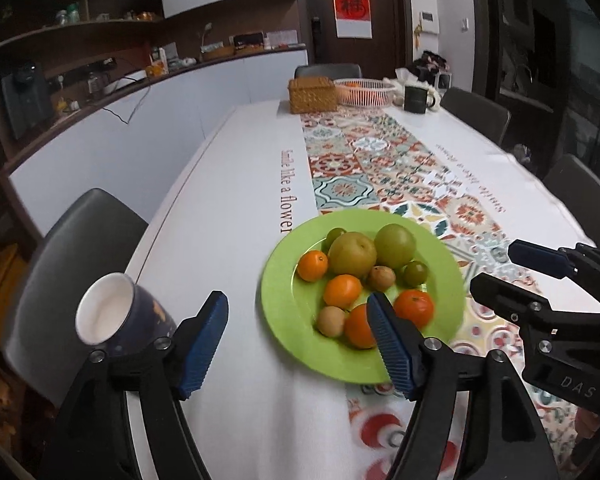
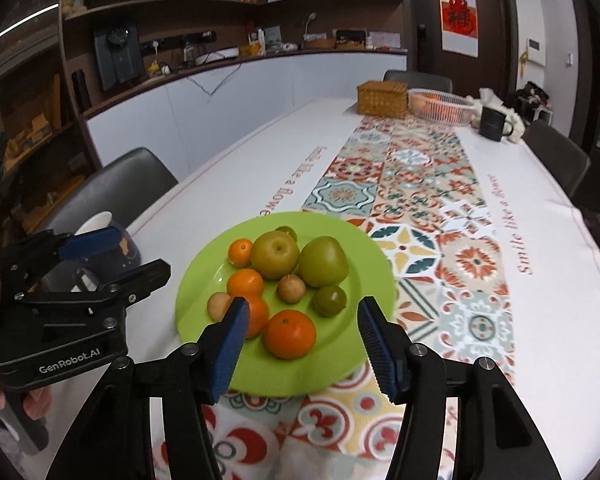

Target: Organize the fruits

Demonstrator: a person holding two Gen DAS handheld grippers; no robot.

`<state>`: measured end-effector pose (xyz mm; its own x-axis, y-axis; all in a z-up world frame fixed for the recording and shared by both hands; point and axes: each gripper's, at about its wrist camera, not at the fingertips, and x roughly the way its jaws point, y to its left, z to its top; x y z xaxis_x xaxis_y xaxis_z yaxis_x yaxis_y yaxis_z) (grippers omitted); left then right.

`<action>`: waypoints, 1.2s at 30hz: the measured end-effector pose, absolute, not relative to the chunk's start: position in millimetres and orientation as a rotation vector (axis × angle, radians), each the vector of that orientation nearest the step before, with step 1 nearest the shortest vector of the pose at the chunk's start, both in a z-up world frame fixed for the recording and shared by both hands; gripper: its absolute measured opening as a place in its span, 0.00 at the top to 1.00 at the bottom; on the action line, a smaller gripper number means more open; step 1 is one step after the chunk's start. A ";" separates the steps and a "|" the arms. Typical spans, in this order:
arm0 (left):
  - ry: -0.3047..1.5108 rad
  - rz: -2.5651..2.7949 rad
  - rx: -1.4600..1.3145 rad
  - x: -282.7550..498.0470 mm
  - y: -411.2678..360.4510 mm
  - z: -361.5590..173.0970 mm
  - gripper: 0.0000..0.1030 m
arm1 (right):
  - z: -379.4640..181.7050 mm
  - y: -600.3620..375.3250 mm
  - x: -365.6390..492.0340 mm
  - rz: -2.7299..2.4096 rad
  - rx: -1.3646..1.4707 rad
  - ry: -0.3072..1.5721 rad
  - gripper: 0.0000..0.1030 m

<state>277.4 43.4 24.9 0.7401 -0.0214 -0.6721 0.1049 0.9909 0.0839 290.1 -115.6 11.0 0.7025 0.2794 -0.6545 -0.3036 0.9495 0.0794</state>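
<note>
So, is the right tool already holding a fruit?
No, the right tool is open and empty above the green plate, near an orange.

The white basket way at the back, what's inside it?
Something orange shows inside the white basket, probably oranges. Its slatted wall covers most of it, so I cannot count them or tell what lies underneath.

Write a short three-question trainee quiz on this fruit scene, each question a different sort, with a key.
1. True or false: the right gripper is shut on a fruit.
2. How many orange fruits lie on the green plate?
3. What stands left of the plate? A) dark mug B) kettle C) bottle

Key: 1. False; both it and the left gripper are open and empty. 2. Four. 3. A.
</note>
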 end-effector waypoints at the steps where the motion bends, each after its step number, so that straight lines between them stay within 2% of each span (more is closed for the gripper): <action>1: 0.728 -0.071 0.110 271.0 42.7 28.6 0.29 | 14.3 -118.0 285.4 0.320 -0.035 0.713 0.44; 11: 0.638 -0.075 0.099 194.5 26.9 60.0 0.20 | 47.6 -145.5 219.9 0.280 0.001 0.639 0.32; 21: 0.569 -0.052 0.078 123.8 16.4 75.0 0.06 | 63.1 -165.8 145.5 0.223 -0.003 0.568 0.19; 27: 0.551 -0.031 0.080 92.6 9.5 76.0 0.01 | 64.4 -173.4 112.0 0.206 -0.024 0.545 0.17; 36: 0.503 -0.032 0.091 55.2 0.5 83.6 0.00 | 68.3 -184.8 71.4 0.185 -0.014 0.507 0.15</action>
<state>55.2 0.5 83.6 0.8755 -0.0083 -0.4831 0.0529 0.9955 0.0789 71.4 -184.8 68.3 0.8577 0.1725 -0.4843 -0.1795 0.9832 0.0322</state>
